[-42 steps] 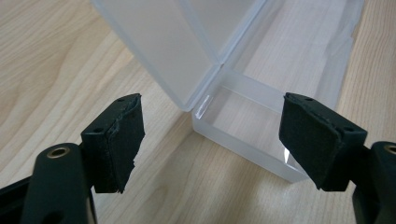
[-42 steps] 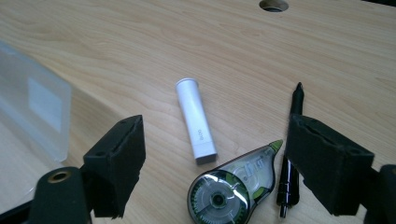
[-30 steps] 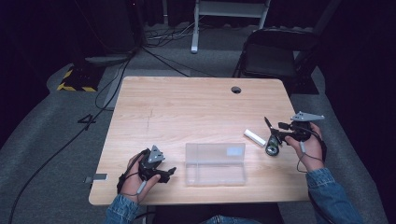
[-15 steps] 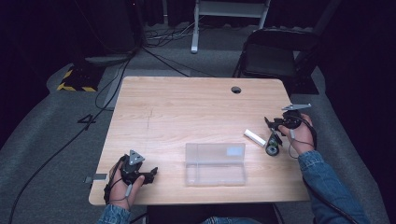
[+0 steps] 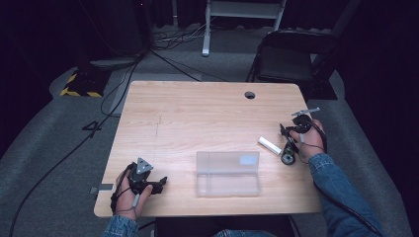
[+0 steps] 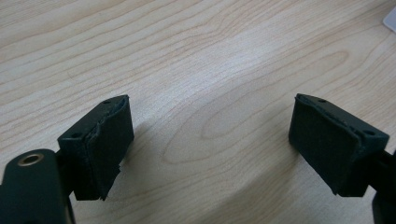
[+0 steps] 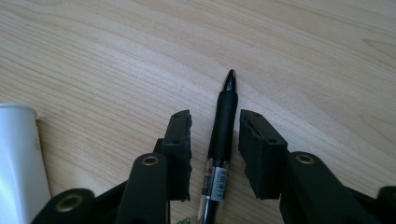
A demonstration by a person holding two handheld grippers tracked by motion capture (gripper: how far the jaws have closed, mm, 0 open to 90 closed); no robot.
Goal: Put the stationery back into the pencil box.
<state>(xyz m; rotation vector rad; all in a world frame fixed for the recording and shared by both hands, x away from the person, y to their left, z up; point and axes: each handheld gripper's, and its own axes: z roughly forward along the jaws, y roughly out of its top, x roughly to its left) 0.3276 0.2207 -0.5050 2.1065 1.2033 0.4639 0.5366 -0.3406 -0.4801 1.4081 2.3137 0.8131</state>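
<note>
**Right jaws straddle a pen at the table's right edge**

We see a light wooden table (image 5: 207, 118) with a round cable hole near its far edge. Near its front edge, about midway across, lies a clear plastic case (image 5: 228, 173), lid shut, long side running left to right.

Our left gripper (image 5: 159, 183) rests on the table near the front left corner, held in the left hand (image 5: 129, 193), well apart from the case. Its jaws have just been opening, and in the left gripper view they stand wide apart over bare wood grain with nothing between them.

Our right gripper (image 7: 214, 140) sits at the right edge of the table. Its jaws have just been closing. A black pen (image 7: 223, 130) lies on the wood between them, tip pointing away from the hand, a printed label on its barrel. A thin gap shows on each side of the pen, so the pads do not press on it.

A white tube (image 5: 270, 145) lies just beside the right gripper, between it and the case; in the right gripper view its end shows at the left edge.
</note>
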